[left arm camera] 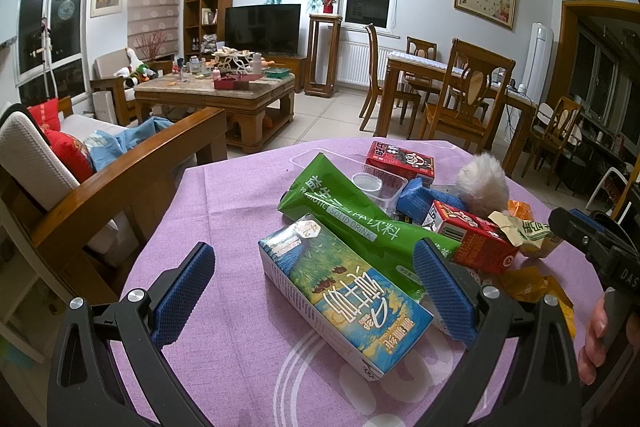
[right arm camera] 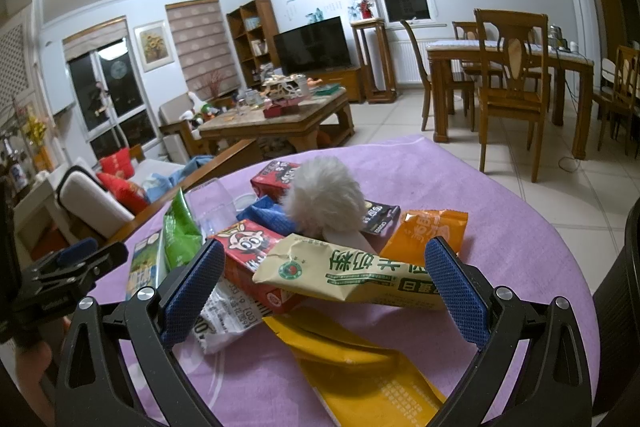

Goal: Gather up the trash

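Heaped at the middle of a purple tablecloth: a pile of trash. Nearest the left wrist camera, a blue and yellow carton with large Chinese characters, lying flat. Just behind and touching it, a green pouch printed "PROBIOTIC SOLID DRINK". Further back, a clear plastic cup, a blue wrapper, 2 red cartoon-face cartons and a white fluffy ball.

In the right wrist view, on top of the red carton: a cream packet with green Chinese lettering. Beside it an orange sachet; below, a yellow packet and a crumpled white wrapper, print only partly legible.

Left gripper wide open, straddling the blue carton, gripping nothing. Right gripper equally wide, empty, flanking the cream packet.

Beyond: sofa, coffee table, TV, dining chairs.
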Demonstrator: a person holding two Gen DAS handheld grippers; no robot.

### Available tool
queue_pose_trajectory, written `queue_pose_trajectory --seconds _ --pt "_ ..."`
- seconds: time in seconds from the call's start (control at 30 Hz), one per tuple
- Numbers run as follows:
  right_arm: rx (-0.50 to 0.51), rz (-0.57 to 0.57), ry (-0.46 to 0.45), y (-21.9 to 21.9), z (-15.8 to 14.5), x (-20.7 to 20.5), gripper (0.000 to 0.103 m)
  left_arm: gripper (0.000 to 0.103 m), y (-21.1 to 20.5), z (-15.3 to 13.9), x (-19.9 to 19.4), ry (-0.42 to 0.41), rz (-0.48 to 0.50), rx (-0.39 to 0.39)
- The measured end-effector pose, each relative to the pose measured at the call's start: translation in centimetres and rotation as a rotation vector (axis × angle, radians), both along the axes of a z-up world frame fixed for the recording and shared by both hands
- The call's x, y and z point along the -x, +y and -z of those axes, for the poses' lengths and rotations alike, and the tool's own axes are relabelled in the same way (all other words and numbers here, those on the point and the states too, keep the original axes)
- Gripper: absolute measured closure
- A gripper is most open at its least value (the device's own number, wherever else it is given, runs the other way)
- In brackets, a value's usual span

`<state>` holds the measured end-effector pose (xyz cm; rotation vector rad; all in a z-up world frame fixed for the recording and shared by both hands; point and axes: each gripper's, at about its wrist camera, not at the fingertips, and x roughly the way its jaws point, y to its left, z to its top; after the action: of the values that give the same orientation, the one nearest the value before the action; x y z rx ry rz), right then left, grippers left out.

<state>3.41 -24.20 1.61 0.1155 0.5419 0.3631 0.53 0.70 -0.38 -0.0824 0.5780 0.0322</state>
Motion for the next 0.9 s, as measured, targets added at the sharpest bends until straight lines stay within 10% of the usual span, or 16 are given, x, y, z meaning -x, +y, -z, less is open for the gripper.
queue_pose_trajectory --seconds 0.3,0.67,0.9 --pt "-0.022 -0.017 0.018 0.2 0.2 -0.2 0.004 0.005 1.1 0.3 -0.1 0.024 0.037 0.068" --pt "0.063 -0.361 0.007 7.0 -4.9 -1.1 0.007 0.005 3.3 2.5 -1.7 0.211 0.147 0.208" --pt "0.247 -0.543 0.131 15.7 -2.8 -3.3 0.045 0.005 1.4 3.4 -2.6 0.278 0.168 0.187"
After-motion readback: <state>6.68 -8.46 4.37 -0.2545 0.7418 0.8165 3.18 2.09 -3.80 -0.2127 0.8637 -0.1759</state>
